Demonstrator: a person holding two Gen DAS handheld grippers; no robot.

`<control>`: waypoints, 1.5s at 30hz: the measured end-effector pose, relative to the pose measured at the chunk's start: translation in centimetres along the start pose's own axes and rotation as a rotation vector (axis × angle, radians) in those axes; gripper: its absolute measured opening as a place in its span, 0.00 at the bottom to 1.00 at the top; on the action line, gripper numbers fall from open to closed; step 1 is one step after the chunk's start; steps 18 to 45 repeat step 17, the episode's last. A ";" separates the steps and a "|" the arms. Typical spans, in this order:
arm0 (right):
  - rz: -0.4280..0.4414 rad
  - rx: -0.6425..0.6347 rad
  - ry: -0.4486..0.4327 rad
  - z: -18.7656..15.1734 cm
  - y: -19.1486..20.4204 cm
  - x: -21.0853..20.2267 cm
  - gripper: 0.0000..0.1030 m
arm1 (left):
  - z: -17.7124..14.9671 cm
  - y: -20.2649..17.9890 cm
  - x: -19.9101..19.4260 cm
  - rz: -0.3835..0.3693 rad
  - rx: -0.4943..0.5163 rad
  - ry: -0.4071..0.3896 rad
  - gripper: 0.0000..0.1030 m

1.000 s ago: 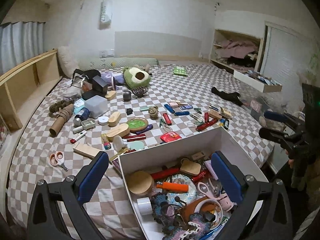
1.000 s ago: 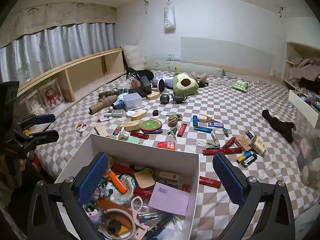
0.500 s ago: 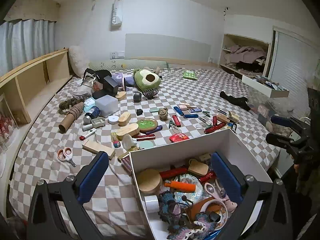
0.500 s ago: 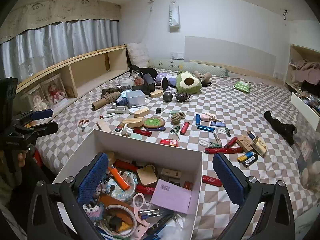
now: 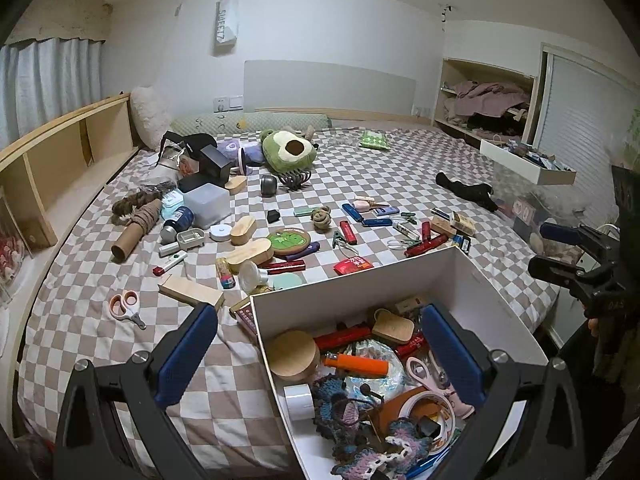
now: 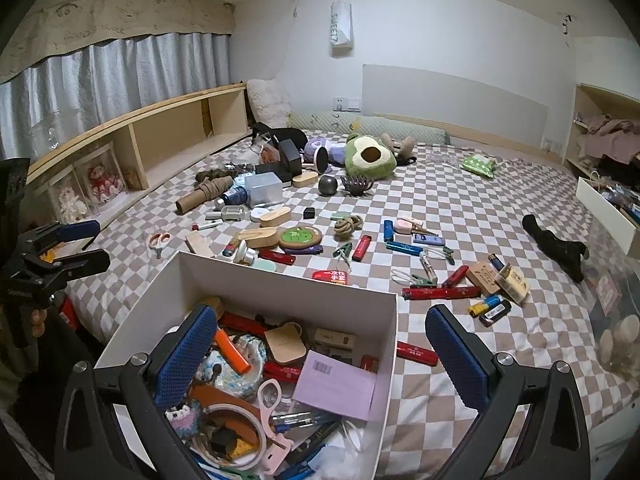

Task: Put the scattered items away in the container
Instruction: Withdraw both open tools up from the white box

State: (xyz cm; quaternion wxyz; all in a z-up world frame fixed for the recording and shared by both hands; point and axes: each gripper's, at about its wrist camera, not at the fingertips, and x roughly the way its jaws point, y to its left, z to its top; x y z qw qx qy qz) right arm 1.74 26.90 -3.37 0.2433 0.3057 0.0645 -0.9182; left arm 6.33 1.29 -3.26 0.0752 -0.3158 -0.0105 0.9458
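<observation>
Left wrist view: the left gripper (image 5: 320,354) hangs with its blue-padded fingers (image 5: 186,354) spread wide and nothing between them, above the near edge of the checkered bed (image 5: 100,340) and the white box (image 5: 400,276), which sits at the bed's near right corner. The box already holds a round wooden lid (image 5: 294,354), an orange lighter (image 5: 356,364), a roll of white tape (image 5: 299,399) and crocheted pieces (image 5: 380,440). A white bag (image 5: 226,20) hanging on the far wall reads "SWEET7". On the bed, a red packet (image 5: 354,266) carries print too small to read. Scattered loose items lie beyond the box: pink-handled scissors (image 5: 126,306), a wooden block (image 5: 190,292), a cardboard tube (image 5: 132,236), a green round coaster (image 5: 289,239) and an avocado plush (image 5: 286,150). The right gripper (image 5: 560,252) shows at the right edge, jaws parted and empty, off the side of the bed.

Right wrist view: the right gripper (image 6: 320,354) is likewise wide and empty, one finger over the box (image 6: 288,276), the other over the bed (image 6: 500,200). Inside the box a lilac card (image 6: 334,384) bears a barcode, beside a wooden tag (image 6: 286,346) and pink scissors (image 6: 272,404). The wall bag (image 6: 341,26) again reads "SWEET7". The red packet (image 6: 331,276) lies just beyond the box's far wall, with red pens (image 6: 440,292), lighters (image 6: 490,308) and a black sock (image 6: 556,246) further right. The left gripper (image 6: 68,244) sits at the left edge, open.
</observation>
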 end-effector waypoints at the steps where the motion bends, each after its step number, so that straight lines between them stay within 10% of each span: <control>1: 0.000 0.000 0.001 0.0 0.0 0.0 1.00 | 0.0 0.0 0.0 0.000 0.000 0.001 1.00; 45: -0.002 0.001 0.005 -0.2 -0.2 0.1 1.00 | 0.0 -0.3 0.3 -0.004 -0.013 0.005 1.00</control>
